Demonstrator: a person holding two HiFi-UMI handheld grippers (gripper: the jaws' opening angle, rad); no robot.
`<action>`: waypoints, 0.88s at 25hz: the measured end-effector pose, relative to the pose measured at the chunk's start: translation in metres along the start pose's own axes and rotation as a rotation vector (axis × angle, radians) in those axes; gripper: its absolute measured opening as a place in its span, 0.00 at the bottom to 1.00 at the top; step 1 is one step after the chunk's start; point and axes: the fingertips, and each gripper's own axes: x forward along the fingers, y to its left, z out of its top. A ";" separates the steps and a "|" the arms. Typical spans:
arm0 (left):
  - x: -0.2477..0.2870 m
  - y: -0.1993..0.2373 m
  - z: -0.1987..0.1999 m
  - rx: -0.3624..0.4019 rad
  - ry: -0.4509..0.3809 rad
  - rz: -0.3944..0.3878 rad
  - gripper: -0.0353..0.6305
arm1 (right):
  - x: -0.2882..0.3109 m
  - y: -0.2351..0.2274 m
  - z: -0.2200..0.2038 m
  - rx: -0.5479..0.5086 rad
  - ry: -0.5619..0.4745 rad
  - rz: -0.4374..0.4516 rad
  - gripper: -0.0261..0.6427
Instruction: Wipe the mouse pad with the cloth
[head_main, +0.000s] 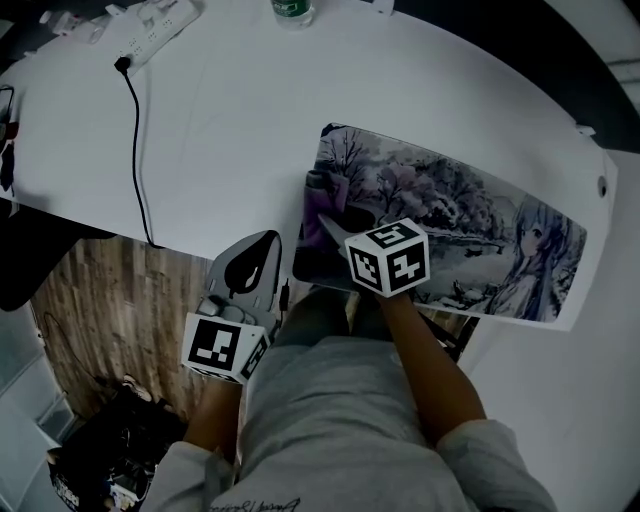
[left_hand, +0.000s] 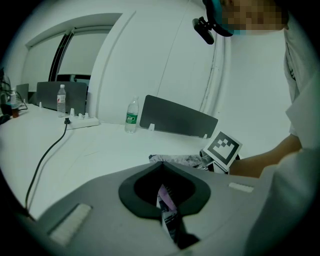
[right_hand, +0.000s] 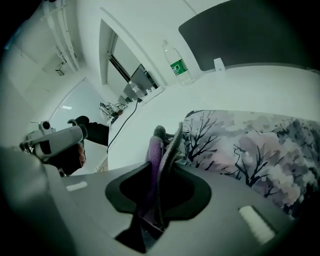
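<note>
The mouse pad (head_main: 470, 225) lies on the white table (head_main: 230, 110) with its left end raised. There the right hand-held gripper (right_hand: 159, 180) is clamped on the purple cloth (right_hand: 152, 157). The left hand-held gripper (left_hand: 165, 200), just off the table edge, is closed on a thin purple-and-printed strip (left_hand: 168, 212).

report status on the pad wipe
Right gripper shut on cloth at left end of mouse pad. Left gripper pinching thin printed strip. Pad otherwise bare.

White table (head_main: 230, 110): printed mouse pad (head_main: 470, 215), centre-right; power strip (head_main: 160, 25) with black cable (head_main: 137, 150), upper left; bottle (head_main: 292, 10), top centre.
</note>
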 end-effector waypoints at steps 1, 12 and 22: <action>0.000 -0.001 -0.002 -0.003 0.002 0.001 0.08 | 0.000 0.000 0.000 -0.019 0.002 -0.009 0.18; 0.013 -0.030 0.001 0.017 0.007 -0.023 0.08 | -0.018 -0.019 -0.010 -0.047 0.002 -0.046 0.19; 0.037 -0.087 0.001 0.049 0.020 -0.075 0.08 | -0.066 -0.061 -0.031 -0.005 -0.013 -0.077 0.19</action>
